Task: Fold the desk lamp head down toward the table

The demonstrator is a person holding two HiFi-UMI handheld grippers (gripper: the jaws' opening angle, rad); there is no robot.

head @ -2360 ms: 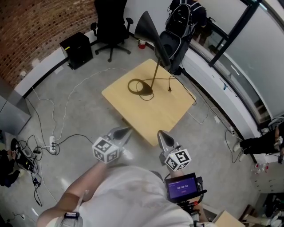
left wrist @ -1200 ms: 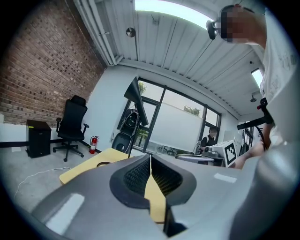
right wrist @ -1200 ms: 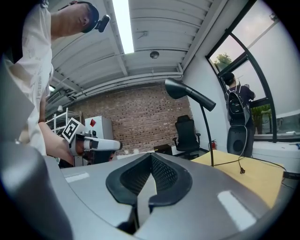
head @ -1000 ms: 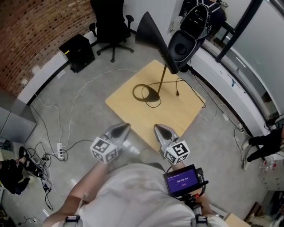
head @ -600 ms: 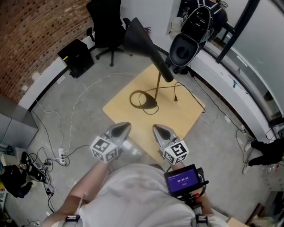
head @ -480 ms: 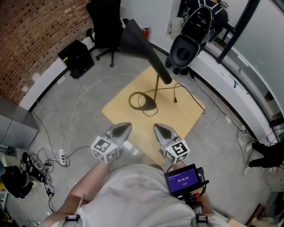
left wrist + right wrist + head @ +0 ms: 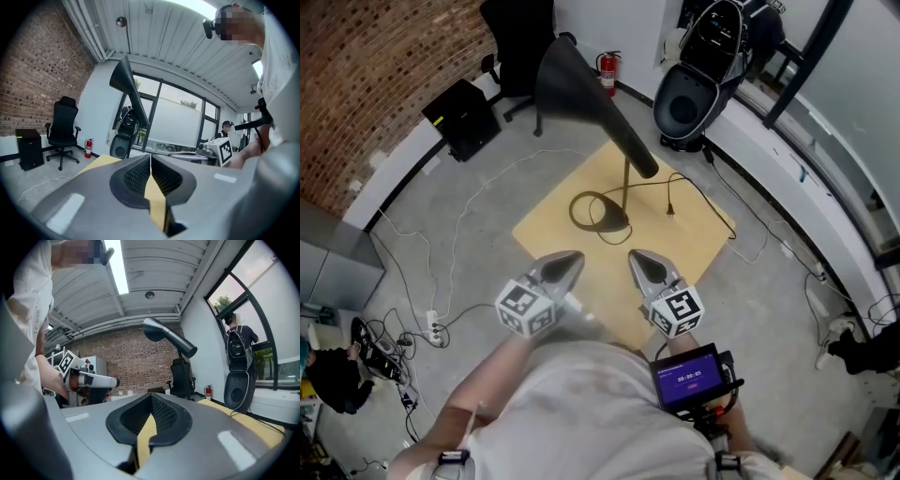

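**Lamp head up, both tongs shut and empty**

You stand on a grey concrete floor (image 7: 441, 234), with a brick wall (image 7: 356, 75) at the left and tall windows at the right. A square wooden counter (image 7: 694, 234) sits corner-on in front of you.

The lamp (image 7: 581, 84) stands near the counter's middle. Its black cone head is raised high above the counter and tilted, with the wide mouth toward the brick wall. A thin stem runs down to the base (image 7: 614, 221), which rests on the wood beside a loop of cord. The left tongs view shows the cone (image 7: 129, 89) up against the windows.

An office chair (image 7: 511, 37) and a black box (image 7: 464, 117) stand beyond the counter.

Your left tongs (image 7: 572, 257) and right tongs (image 7: 636, 257) hover side by side over the counter's near corner, well apart from the lamp. In each tongs view the jaws meet with nothing between them, both left (image 7: 150, 157) and right (image 7: 151, 397).

The cord's plug (image 7: 671, 208) lies loose on the counter, to the right of the base.
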